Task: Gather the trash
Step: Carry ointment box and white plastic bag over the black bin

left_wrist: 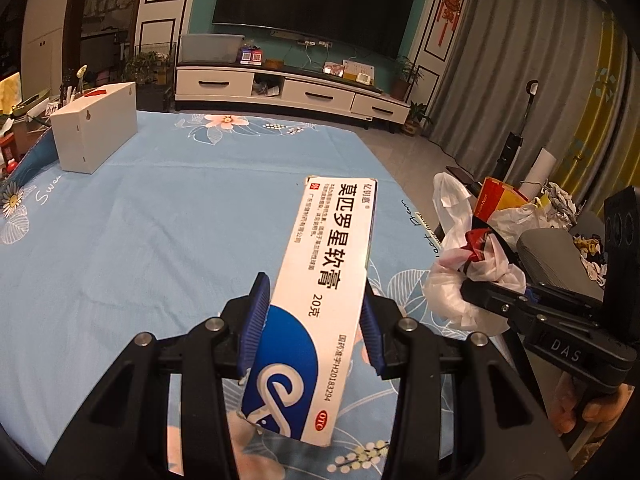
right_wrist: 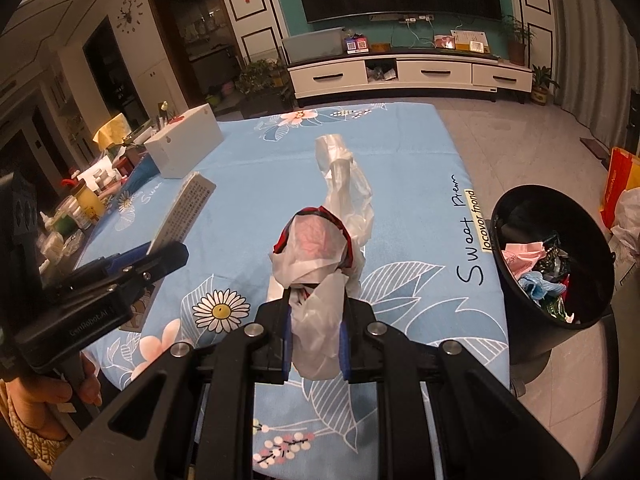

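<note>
Two pieces of trash lifted, neither binned yet.
Left gripper [left_wrist: 316, 328] fingers clamp an ointment box [left_wrist: 320, 280]; right gripper [right_wrist: 314, 340] fingers pinch a crumpled plastic bag [right_wrist: 320, 264], both left of the part-filled black bin [right_wrist: 556, 264]; only a white box [right_wrist: 184, 146] remains on the surface beyond.

Count, both views:

- Tools: 2. Left tool [left_wrist: 312, 332], right tool [right_wrist: 314, 344].
- Ointment carton [left_wrist: 320, 280], white and blue: 1, centre of the left wrist view.
- Crumpled plastic bag bundle [right_wrist: 320, 256], white with red and black: 1, centre of the right wrist view.
- White rectangular box [left_wrist: 96, 126]: 1, upper left on the counter [left_wrist: 160, 208].
- Black trash bin [right_wrist: 552, 264]: 1, right edge of the right wrist view; wrappers inside too jumbled to count.
- TV cabinet drawers [right_wrist: 434, 71]: 3.
- Television [left_wrist: 316, 4]: 1.
</note>
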`<state>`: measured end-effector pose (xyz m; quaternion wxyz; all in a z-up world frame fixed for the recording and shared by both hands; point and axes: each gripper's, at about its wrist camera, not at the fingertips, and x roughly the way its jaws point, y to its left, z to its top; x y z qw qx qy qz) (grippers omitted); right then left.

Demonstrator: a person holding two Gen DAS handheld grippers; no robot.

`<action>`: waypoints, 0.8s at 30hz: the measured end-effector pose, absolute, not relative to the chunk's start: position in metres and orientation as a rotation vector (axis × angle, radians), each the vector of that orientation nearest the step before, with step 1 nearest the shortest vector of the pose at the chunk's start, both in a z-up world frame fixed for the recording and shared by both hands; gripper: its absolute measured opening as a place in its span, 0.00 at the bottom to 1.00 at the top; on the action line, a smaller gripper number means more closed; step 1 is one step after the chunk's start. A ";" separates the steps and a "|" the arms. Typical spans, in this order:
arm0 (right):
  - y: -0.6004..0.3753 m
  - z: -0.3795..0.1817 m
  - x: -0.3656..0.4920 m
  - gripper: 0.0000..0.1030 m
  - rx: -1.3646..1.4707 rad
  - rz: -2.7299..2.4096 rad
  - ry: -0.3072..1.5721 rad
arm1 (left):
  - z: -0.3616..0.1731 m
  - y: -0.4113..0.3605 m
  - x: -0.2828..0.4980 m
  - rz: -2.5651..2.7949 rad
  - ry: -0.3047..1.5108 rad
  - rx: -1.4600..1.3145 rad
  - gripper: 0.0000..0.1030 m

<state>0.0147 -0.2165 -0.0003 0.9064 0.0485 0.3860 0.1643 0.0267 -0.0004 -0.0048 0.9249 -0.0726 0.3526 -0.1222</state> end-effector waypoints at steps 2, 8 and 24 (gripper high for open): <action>-0.217 0.001 0.012 0.18 0.094 0.341 0.795 | -0.006 -0.001 0.020 -0.243 0.720 -0.160 0.43; -0.215 -0.005 0.005 0.18 0.069 0.325 0.826 | -0.008 0.000 0.004 -0.224 0.696 -0.171 0.43; -0.194 -0.002 -0.009 0.18 -0.008 0.327 0.823 | -0.017 0.014 -0.014 -0.241 0.679 -0.230 0.43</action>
